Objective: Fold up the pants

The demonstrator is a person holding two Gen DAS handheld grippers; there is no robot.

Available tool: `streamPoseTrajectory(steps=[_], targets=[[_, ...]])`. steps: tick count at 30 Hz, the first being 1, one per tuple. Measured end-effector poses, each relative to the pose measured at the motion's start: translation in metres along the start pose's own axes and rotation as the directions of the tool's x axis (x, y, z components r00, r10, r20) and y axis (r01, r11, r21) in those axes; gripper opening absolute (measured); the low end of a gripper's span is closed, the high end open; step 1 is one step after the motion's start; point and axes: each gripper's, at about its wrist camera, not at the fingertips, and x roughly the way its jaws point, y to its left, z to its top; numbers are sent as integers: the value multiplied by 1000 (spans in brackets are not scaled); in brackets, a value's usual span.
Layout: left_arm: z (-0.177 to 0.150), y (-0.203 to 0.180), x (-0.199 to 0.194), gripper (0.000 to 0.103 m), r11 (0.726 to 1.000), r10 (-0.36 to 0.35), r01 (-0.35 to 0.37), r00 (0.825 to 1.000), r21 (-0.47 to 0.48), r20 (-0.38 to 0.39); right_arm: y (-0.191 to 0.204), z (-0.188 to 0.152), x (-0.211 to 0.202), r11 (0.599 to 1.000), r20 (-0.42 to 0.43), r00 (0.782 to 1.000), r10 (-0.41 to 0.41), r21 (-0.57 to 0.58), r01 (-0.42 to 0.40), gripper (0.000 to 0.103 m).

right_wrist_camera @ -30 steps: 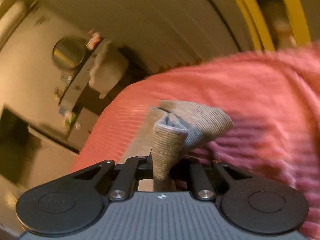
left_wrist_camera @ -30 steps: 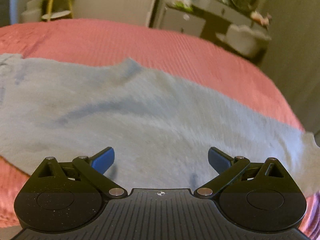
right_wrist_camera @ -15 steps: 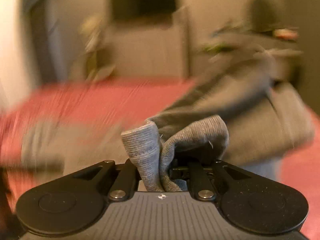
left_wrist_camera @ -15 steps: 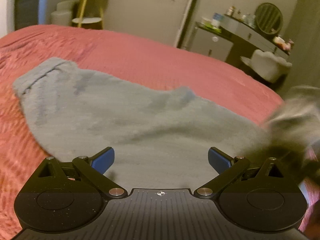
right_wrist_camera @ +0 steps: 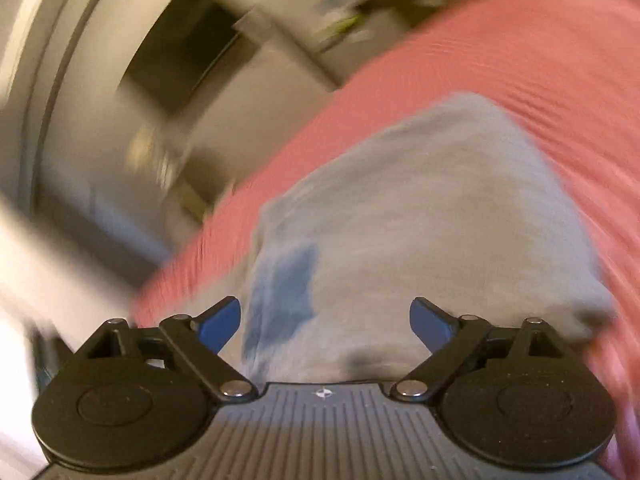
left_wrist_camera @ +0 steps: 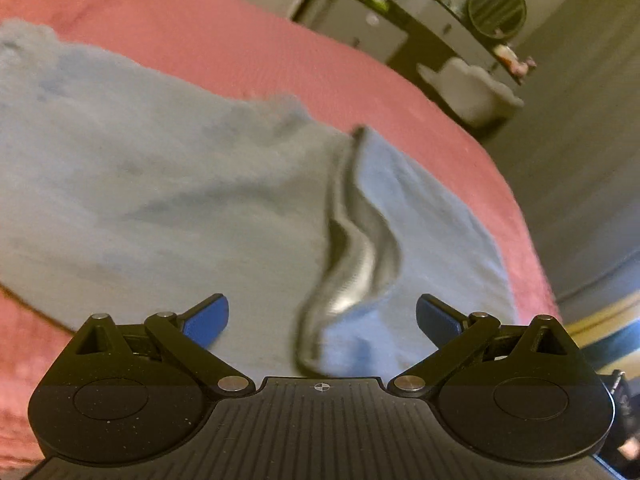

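Grey-blue fleece pants [left_wrist_camera: 168, 184] lie spread across a pink bed [left_wrist_camera: 248, 48]. In the left wrist view the leg end, with its ribbed cuff [left_wrist_camera: 352, 256], lies folded back over the rest of the pants. My left gripper [left_wrist_camera: 322, 318] hovers open just above that cuff, its blue pads clear of the cloth. In the right wrist view, which is blurred, the pants [right_wrist_camera: 420, 216] lie on the bed below my right gripper [right_wrist_camera: 325, 322]. Its jaws are opening wide and nothing is pinched between the blue pads.
A dresser [left_wrist_camera: 436, 20] with a round mirror [left_wrist_camera: 497, 9] and a pale chair [left_wrist_camera: 468, 88] stand beyond the bed's far right edge. The pink bed [right_wrist_camera: 520, 52] drops off to the left in the right wrist view, with blurred furniture behind.
My right gripper has let go of the cuff it held and now stands open. The leg end now lies folded over the pants. Both views have swung across the bed.
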Motion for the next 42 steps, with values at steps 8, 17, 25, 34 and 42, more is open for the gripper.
streamPoseTrajectory(steps=[8, 17, 25, 34, 42], targets=[[-6, -14, 44, 81, 999, -33, 30, 989, -25, -146, -41, -2, -39, 961, 93, 994, 63, 263, -86, 92], [-13, -12, 19, 25, 999, -49, 47, 993, -21, -103, -52, -2, -47, 969, 138, 990, 34, 237, -66, 92], [-16, 11, 25, 37, 989, 3, -29, 984, -143, -176, -58, 0, -33, 965, 70, 998, 2, 261, -20, 94], [-15, 8, 34, 46, 991, 34, -54, 987, -122, -157, -62, 7, -23, 956, 124, 992, -36, 293, -2, 95], [-22, -13, 37, 53, 994, 105, -106, 983, 3, -151, -44, 0, -5, 975, 43, 997, -57, 216, 46, 95]])
